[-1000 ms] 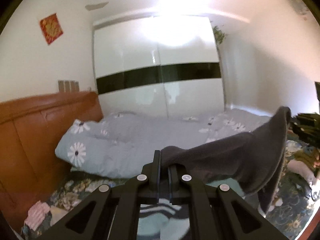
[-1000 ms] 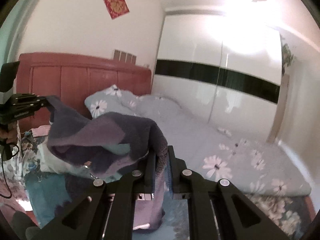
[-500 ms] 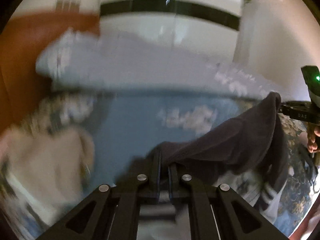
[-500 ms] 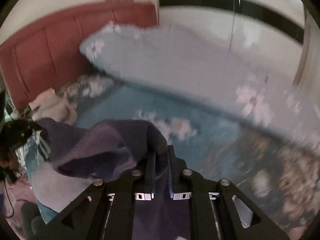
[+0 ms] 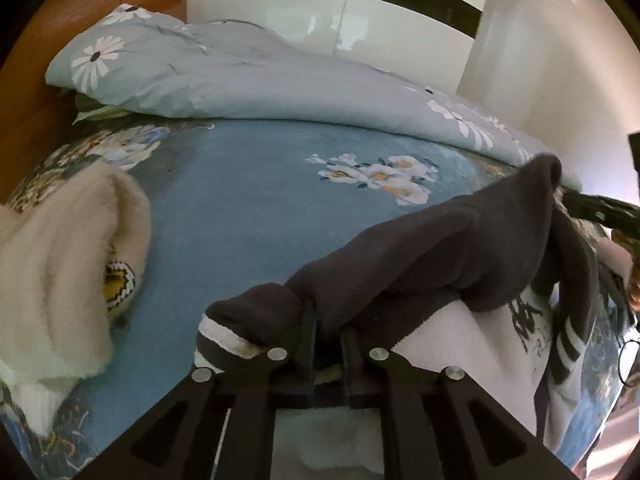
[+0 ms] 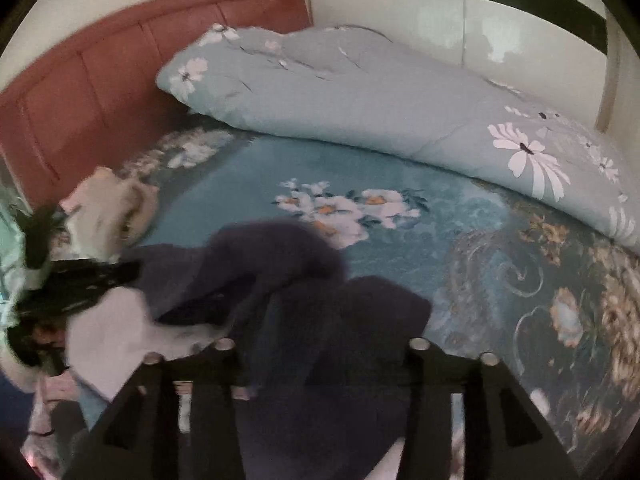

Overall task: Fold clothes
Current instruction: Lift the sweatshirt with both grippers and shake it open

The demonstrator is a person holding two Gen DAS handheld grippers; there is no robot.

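A dark grey and white sweatshirt point(image 5: 432, 256) with striped cuffs hangs low over the blue floral bed sheet point(image 5: 248, 200). My left gripper point(image 5: 326, 322) is shut on its dark sleeve near the cuff. In the right wrist view the same garment point(image 6: 320, 320) lies draped over my right gripper point(image 6: 320, 360), whose jaws stand wide apart with the cloth loose between them. The right gripper also shows at the right edge of the left wrist view point(image 5: 592, 208). The left gripper shows blurred at the left of the right wrist view point(image 6: 72, 280).
A cream fluffy garment point(image 5: 60, 264) lies at the left of the bed. A pale blue daisy quilt point(image 5: 260, 68) is bunched along the far side. A wooden headboard point(image 6: 100, 64) stands at the left, white wardrobe doors point(image 5: 340, 20) behind.
Both grippers tilted down from facing the room to facing the bed and lowered the sweatshirt onto it. The right gripper's jaws have opened and let go of the cloth.
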